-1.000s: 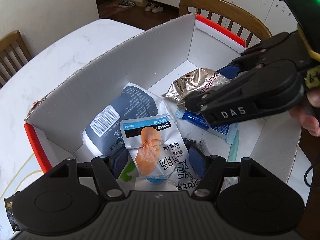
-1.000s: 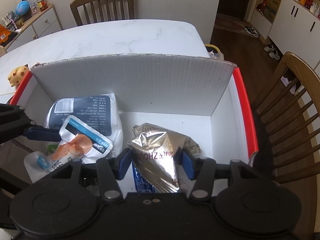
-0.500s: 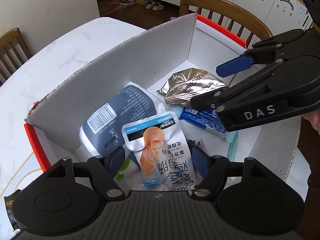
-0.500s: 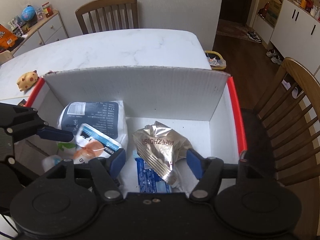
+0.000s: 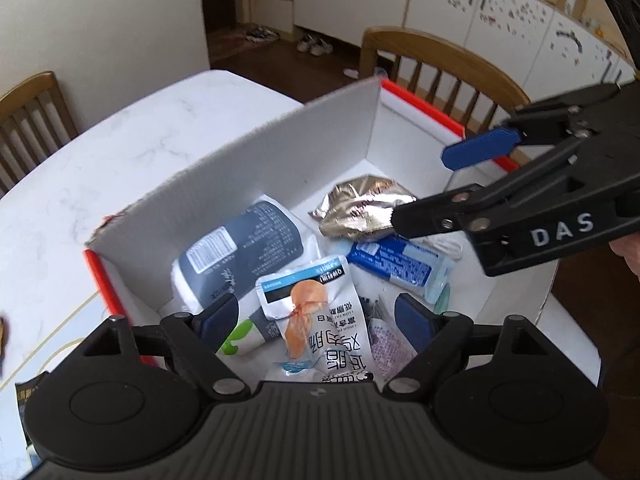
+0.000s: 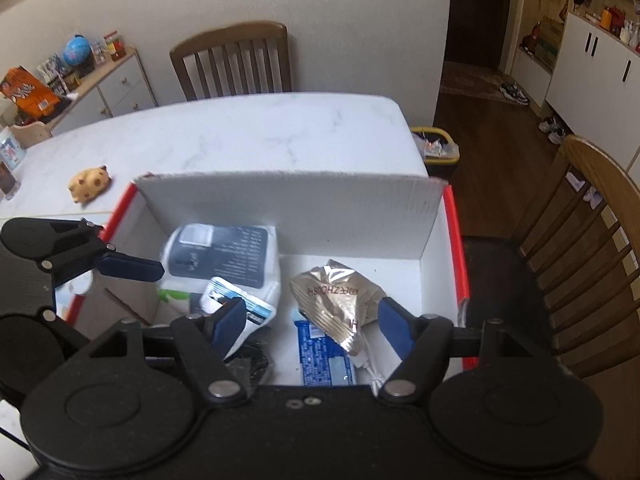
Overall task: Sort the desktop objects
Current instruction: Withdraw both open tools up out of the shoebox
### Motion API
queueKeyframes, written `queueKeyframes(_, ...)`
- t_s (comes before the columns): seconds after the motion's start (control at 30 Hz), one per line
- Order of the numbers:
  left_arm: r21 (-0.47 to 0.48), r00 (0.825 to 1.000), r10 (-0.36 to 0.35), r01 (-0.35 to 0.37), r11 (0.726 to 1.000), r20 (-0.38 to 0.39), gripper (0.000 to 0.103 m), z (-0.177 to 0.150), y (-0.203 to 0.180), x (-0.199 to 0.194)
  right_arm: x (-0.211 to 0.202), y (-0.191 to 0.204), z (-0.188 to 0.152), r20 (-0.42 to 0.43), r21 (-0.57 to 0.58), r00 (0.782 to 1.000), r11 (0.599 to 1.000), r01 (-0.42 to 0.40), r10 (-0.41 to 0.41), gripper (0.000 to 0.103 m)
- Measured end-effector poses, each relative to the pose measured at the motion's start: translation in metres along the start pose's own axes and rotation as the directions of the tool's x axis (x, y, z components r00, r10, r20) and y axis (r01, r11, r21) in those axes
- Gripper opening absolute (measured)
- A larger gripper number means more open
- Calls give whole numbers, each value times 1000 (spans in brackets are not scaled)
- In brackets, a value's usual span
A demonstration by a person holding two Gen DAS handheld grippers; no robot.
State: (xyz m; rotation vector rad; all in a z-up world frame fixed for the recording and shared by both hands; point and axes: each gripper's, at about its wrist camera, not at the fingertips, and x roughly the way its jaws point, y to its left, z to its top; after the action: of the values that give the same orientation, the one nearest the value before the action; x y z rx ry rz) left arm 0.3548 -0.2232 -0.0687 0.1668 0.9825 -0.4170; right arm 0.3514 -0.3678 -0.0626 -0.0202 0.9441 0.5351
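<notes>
Cardboard box [image 5: 256, 184]: white corrugated walls with red-edged flaps, stood on the white marble table [image 5: 100, 176], filling the middle of both wrist views. Contents and surroundings, listed left to right.

- Yellow spotted toy [image 6: 89, 183]: lay on the table at ten o'clock of the box in the right wrist view, well apart from it.
- Left gripper [image 5: 316, 322]: hung above the near end of the box, jaws opening and set wide. The sausage packet showed between the blue pads, lower down in the box, with neither pad pressing on it.
- Dark blue and white pouch [image 5: 240, 248]: lay flat at nine o'clock on the box floor, barcode upward, against the long wall.
- Sausage packet [image 5: 316, 316]: white and blue with an orange picture, lay at six o'clock, overlapping the pouch's near edge.
- Green and white wrapper [image 5: 240, 338]: partly hidden under the pouch and the packet.
- Black crinkled item [image 6: 252, 364]: beside the packet; too hidden to identify.
- Blue biscuit pack [image 5: 396, 264]: lay at three o'clock of the packet.
- Silver foil bag [image 5: 360, 208]: crumpled, rested at twelve o'clock of the blue pack, touching it.
- Right gripper [image 6: 310, 320]: held over the foil bag, jaws opening and wide, pads clear of the bag on both sides.
- Wooden chair [image 6: 580, 240]: stood at three o'clock of the box, beyond the table edge.
</notes>
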Motion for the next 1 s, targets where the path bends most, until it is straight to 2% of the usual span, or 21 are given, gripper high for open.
queueKeyframes(0.33, -55, 995, -8, 13, 998, 95, 85, -9, 0, -42, -35, 12, -6, 69, -9, 997, 999, -30, 31, 74)
queueKeyframes(0.63, -70, 989, -10, 21, 997, 149, 85, -27, 0, -70, -56, 25, -13, 122, -2, 992, 999, -45, 44, 77)
queueKeyframes(0.8, -75, 983, -23, 37, 996, 183, 91, -37, 5, -89, -66, 36, -16, 154, 3, 988, 999, -35, 34, 80)
queueKeyframes(0.93, -83, 978, -21, 39, 996, 208, 102, -44, 15, -101, -71, 46, -18, 174, 24, 984, 999, -25, 21, 81)
queueKeyframes(1.0, -83, 976, -22, 41, 996, 219, 102, -47, 21, -106, -73, 52, -20, 185, 38, 983, 999, -22, 14, 83)
